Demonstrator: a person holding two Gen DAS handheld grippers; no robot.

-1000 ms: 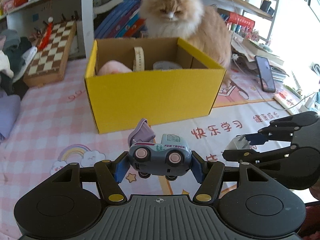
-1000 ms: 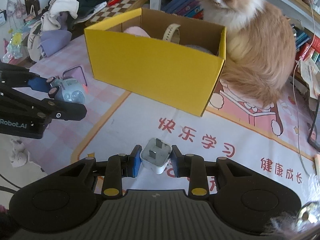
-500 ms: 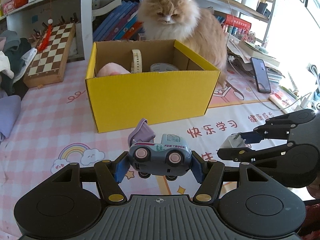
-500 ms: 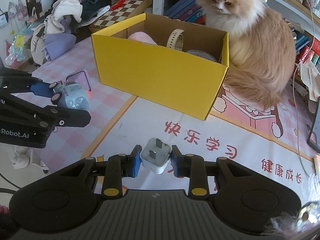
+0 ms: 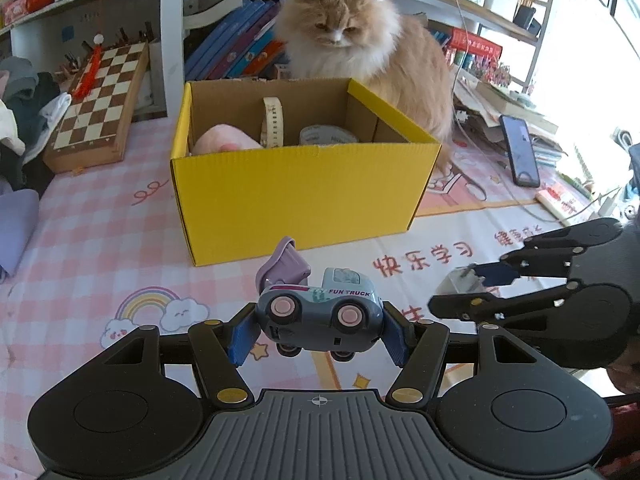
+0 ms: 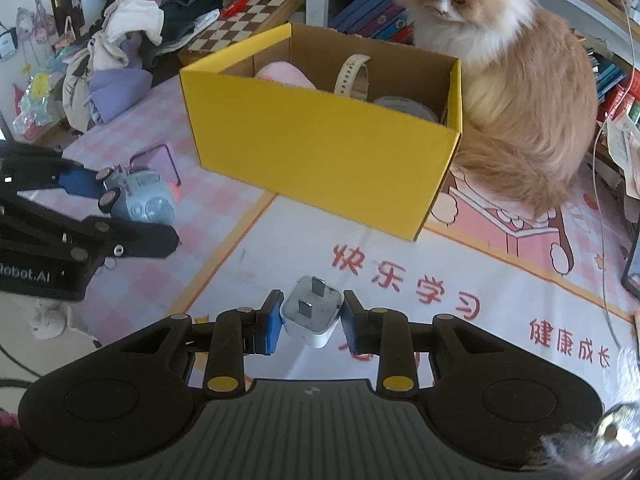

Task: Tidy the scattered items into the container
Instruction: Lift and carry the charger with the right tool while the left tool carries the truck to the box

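My left gripper (image 5: 318, 330) is shut on a grey-blue toy truck (image 5: 320, 318) with pink wheels and a lilac tipper, held above the mat. My right gripper (image 6: 310, 320) is shut on a white plug adapter (image 6: 312, 312), prongs up. The yellow cardboard box (image 5: 296, 184) stands ahead of both, open at the top, also in the right wrist view (image 6: 320, 136). Inside lie a pink soft thing (image 5: 224, 142), a cream watch strap (image 5: 272, 120) and a round tin (image 5: 326, 135). The right gripper (image 5: 480, 284) shows at the left view's right edge; the left gripper (image 6: 108, 212) shows at the right view's left.
An orange cat (image 5: 368, 60) sits right behind the box, touching its far right corner. A chessboard (image 5: 100, 100) leans at the back left beside a clothes pile (image 6: 144, 36). A phone (image 5: 520, 152) and cables lie at the right. Bookshelves stand behind.
Both grippers have risen with their loads, so the box's inside shows more. The cat has lowered its head toward the box.
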